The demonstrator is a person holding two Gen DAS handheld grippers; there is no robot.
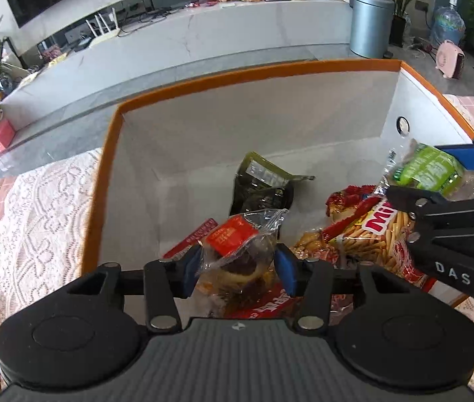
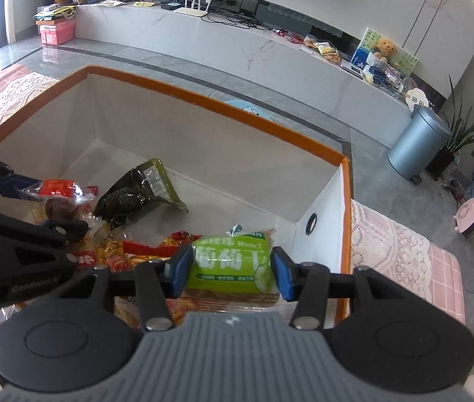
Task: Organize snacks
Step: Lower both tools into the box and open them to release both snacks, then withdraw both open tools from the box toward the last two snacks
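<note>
The left gripper (image 1: pixel 237 269) is clamped on a clear-wrapped pastry with a red label (image 1: pixel 237 248), low over the near left part of the orange-rimmed white box (image 1: pixel 203 83). The right gripper (image 2: pixel 230 273) is clamped on a green-labelled packet (image 2: pixel 230 264) near the box's right wall. Beneath them lie a bag of biscuit sticks (image 1: pixel 377 234) and a dark green pouch (image 1: pixel 263 184); the box stands on a lace-covered surface (image 1: pixel 42 214).

box (image 1: pixel 103 181) is white inside with an orange rim, sitting on a pink checked cloth (image 2: pixel 445 274) under white lace, snacks are a lime-green pack (image 2: pixel 230 264), a dark olive pouch (image 1: pixel 260 184), and a red-and-yellow, maybe biscuit-stick, bag (image 1: pixel 381 234)
</note>
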